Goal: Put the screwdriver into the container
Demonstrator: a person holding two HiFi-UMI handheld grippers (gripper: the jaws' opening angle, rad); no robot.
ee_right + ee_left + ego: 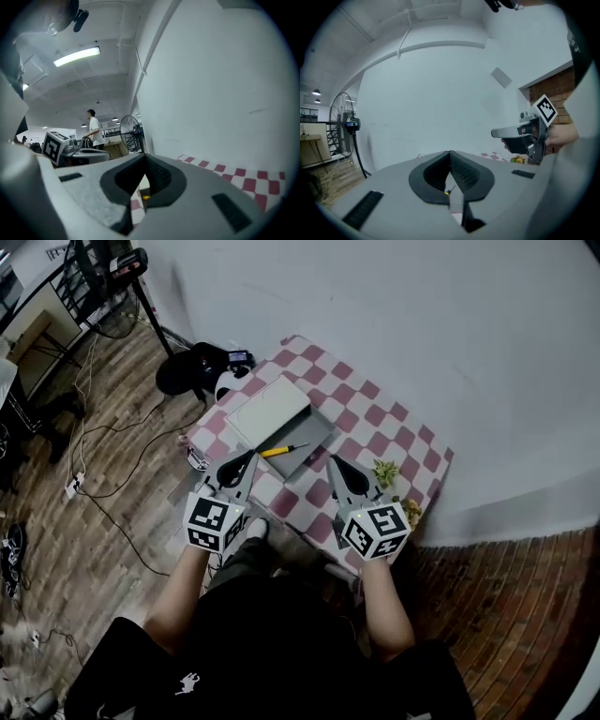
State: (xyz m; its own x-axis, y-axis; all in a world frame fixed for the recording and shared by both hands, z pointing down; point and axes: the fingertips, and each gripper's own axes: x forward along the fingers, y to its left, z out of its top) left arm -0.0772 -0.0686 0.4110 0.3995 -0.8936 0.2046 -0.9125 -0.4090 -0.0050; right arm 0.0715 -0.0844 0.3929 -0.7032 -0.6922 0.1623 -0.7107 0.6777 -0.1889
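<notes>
A screwdriver [282, 450] with a yellow handle lies on the open grey container [317, 432], near its front edge. The container's pale lid [269, 411] is folded back to the left. My left gripper [246, 457] hovers just left of the handle, shut and empty. My right gripper [336, 463] hangs to the right of the container, also shut with nothing in it. A sliver of the screwdriver [449, 191] shows below the left gripper's [450, 153] closed jaws. A yellow spot of the screwdriver [146, 197] shows under the right gripper's [145, 157] closed jaws.
The small table has a red-and-white checked cloth [375, 409] and stands against a white wall. A small green plant [384, 471] sits at its right front. On the wooden floor to the left are a black bag [192, 367] and cables [112, 442]. Far off stand a fan [129, 131] and a person [94, 130].
</notes>
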